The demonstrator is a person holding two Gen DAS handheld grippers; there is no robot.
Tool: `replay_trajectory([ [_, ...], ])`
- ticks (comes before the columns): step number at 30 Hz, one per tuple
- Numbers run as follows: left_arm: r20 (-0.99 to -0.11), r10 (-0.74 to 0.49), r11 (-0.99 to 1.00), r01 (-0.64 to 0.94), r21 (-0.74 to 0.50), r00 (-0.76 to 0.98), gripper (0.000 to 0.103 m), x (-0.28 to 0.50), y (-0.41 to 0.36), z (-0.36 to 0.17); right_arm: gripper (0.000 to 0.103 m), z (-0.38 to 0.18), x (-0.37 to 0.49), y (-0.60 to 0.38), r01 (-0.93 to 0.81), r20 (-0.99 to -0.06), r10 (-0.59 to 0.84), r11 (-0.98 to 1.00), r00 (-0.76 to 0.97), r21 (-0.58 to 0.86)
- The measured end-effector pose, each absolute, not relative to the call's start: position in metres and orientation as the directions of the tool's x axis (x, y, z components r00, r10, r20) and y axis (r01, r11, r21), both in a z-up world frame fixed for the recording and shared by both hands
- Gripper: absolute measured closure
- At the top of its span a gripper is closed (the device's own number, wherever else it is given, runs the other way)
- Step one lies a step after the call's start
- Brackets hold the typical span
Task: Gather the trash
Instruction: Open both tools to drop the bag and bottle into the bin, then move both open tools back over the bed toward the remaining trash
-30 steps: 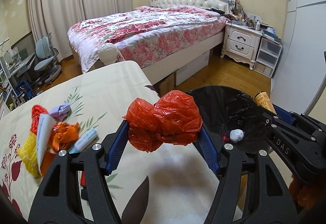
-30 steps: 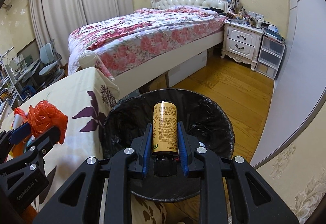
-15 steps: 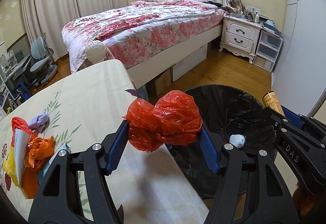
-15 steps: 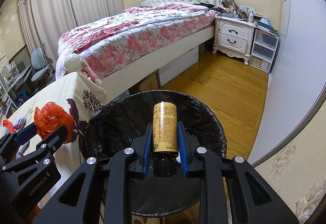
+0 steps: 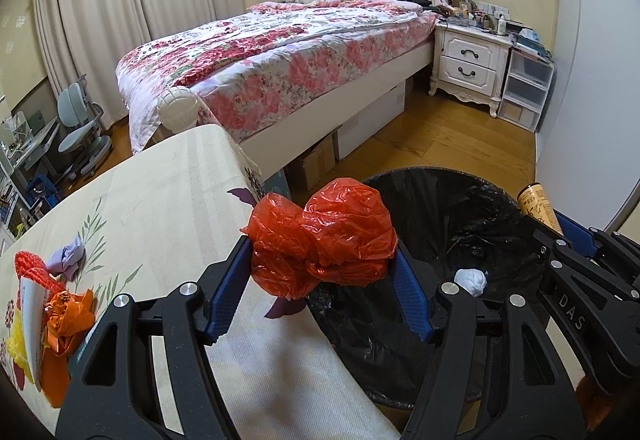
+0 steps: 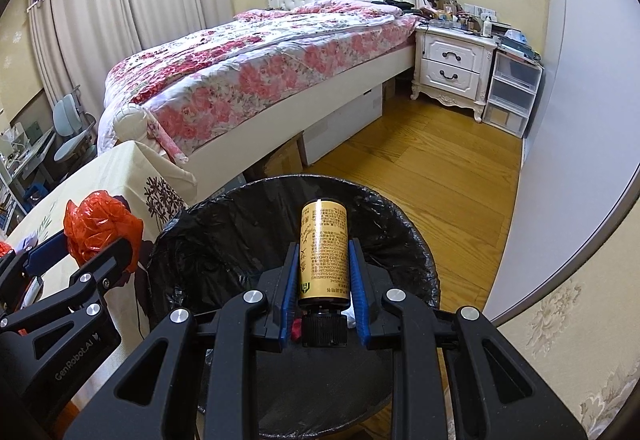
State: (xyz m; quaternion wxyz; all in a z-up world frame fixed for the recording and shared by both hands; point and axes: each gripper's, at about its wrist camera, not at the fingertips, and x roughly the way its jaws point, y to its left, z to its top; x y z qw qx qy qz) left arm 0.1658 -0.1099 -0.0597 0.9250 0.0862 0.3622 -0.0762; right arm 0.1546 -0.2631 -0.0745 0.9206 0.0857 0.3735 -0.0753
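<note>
Red crumpled plastic bag clamped between blue pads of left gripper, held over table edge just beside rim of black-lined trash bin. Jaws set moderately wide, pressed against both sides of bag. Same bag and gripper visible at left of right wrist view.

Gold-labelled bottle gripped in right gripper, jaws narrow, pads flat against label on both sides, black cap toward camera, base pointing away. Bottle positioned directly above bin opening (bin lined with black bag). In left wrist view, bottle end seen at far right, over bin's far rim.

Inside bin: white crumpled wad and small red item, latter partly hidden.

On floral tablecloth, at left: trash pile of orange, yellow, red and white pieces, plus lilac scrap beside it, well apart from bin.
</note>
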Motion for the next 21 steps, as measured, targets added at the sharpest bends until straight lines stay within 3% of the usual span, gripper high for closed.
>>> replay_trajectory([
  [2,-0.686,-0.079,0.974,0.201,0.100,0.723,0.036,0.168,-0.110,-0.060,0.075,-0.074,0.154,-0.265,0.208,-0.696,-0.076,0.972,0.714,0.107],
  [5,-0.686,-0.078,0.976,0.197,0.097,0.723,0.029,0.169,-0.109,-0.059,0.058,-0.072,0.151,-0.266,0.224,-0.685,-0.094,0.969,0.722,0.103],
  [11,-0.674,-0.076,0.974,0.199,0.107,0.735,0.017,0.166,-0.109,-0.056,0.050,-0.066,0.144,-0.270,0.243,-0.675,-0.116,0.965,0.729,0.096],
  [21,-0.641,-0.053,0.977,0.173,0.126,0.766,0.012,0.157,-0.105,-0.043,0.039,-0.059,0.131,-0.271,0.264,-0.666,-0.138,0.960,0.733,0.091],
])
